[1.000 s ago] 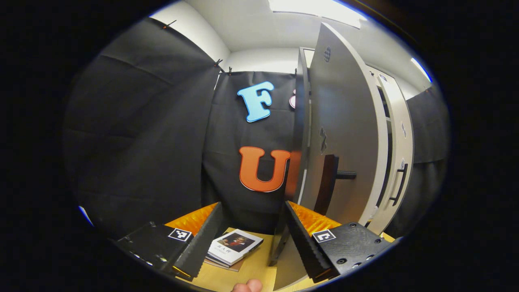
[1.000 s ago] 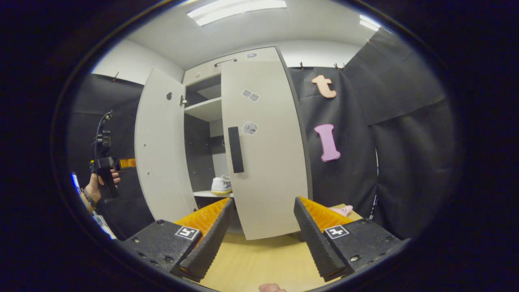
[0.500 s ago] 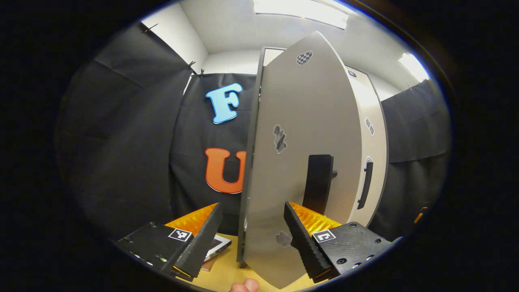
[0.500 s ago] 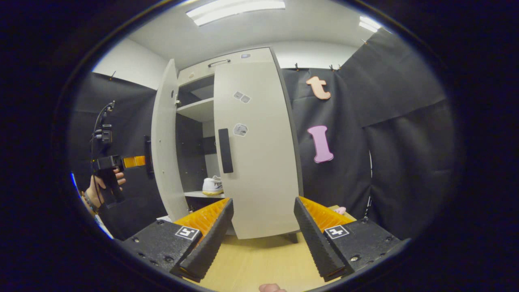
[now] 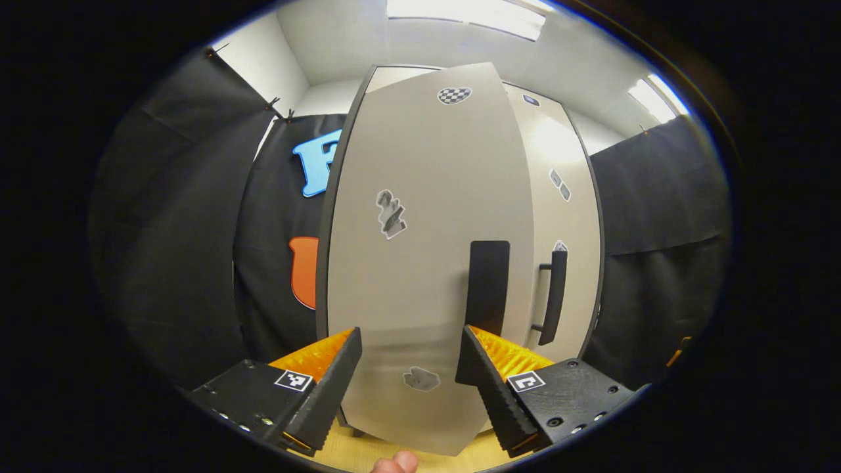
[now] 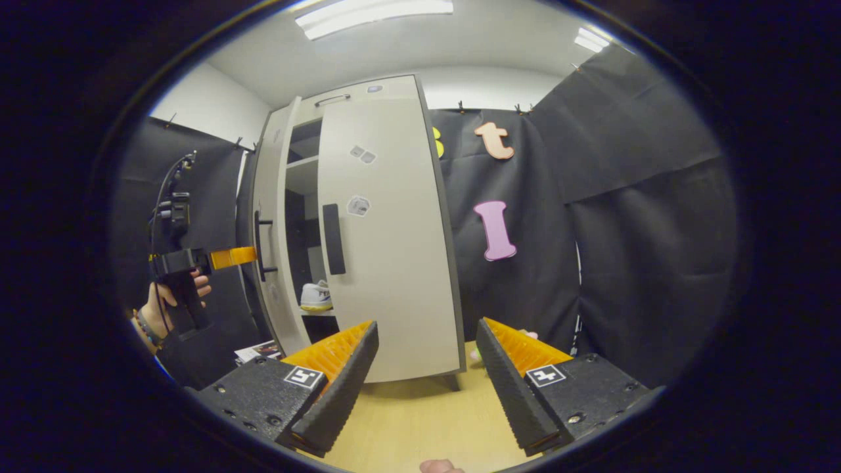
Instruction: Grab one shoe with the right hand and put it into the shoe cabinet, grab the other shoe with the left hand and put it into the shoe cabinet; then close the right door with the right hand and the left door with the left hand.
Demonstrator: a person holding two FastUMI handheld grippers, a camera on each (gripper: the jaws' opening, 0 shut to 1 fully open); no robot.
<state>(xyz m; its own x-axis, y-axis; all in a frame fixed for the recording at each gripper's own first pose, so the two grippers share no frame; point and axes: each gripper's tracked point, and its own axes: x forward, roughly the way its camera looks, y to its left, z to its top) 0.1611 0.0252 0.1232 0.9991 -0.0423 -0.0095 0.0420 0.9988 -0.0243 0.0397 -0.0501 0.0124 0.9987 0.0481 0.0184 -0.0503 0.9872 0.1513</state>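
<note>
The pale shoe cabinet (image 6: 387, 249) stands on the wooden table. Its right door (image 6: 394, 276) is almost closed. Its left door (image 5: 407, 249) is swung most of the way in, its dark handle (image 5: 487, 286) just above my right-hand finger. My left gripper (image 5: 409, 387) is open, with the left door's front close ahead of it. In the right gripper view a hand holds that gripper (image 6: 243, 256) by the left door's handle. A white shoe (image 6: 317, 297) lies on the shelf in the narrow gap. My right gripper (image 6: 427, 387) is open and empty, back from the right door.
The wooden table top (image 6: 420, 420) runs up to the cabinet's foot. A few books (image 6: 256, 351) lie on it left of the cabinet. A small pink thing (image 6: 527, 336) lies beside the right door's lower corner. Black cloth walls close in behind and on both sides.
The left door has swung much further toward the cabinet, with my left gripper following it. The gap showing the shoe has narrowed. My right gripper has turned slightly right.
</note>
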